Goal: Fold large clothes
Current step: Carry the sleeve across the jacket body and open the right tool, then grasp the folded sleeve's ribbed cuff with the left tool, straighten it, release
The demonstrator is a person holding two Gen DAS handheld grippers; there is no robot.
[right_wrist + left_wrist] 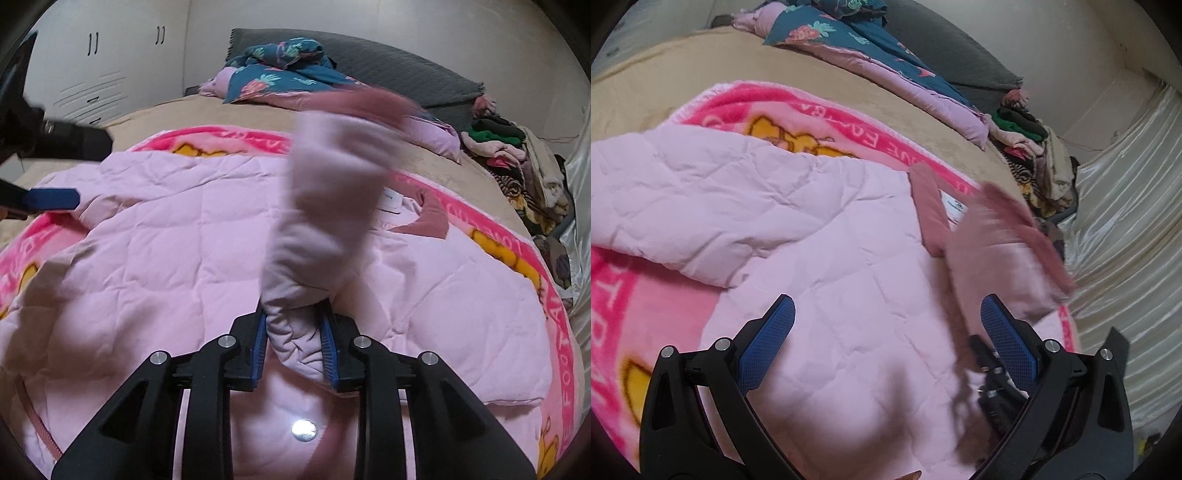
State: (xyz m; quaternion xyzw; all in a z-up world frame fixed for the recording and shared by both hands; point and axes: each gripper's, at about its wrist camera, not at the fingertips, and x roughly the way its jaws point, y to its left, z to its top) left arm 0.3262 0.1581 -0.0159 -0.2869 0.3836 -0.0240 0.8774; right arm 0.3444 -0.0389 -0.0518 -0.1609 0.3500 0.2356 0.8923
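A large pale pink quilted jacket (820, 236) lies spread on a pink cartoon blanket (849, 129) on the bed; it also shows in the right wrist view (166, 236). My right gripper (293, 332) is shut on a sleeve (325, 184) of the jacket and holds it lifted and blurred above the body. The sleeve and its darker pink cuff show blurred in the left wrist view (1004, 240). My left gripper (886, 332) is open and empty just above the jacket's body; it shows at the left edge of the right wrist view (51, 199).
The beige bed sheet (665, 85) carries a teal and pink floral quilt (280, 74) against a grey headboard (399, 66). A pile of mixed clothes (517, 155) sits at the right bed edge beside a shiny cream curtain (1126, 229). White wardrobes (103, 62) stand behind.
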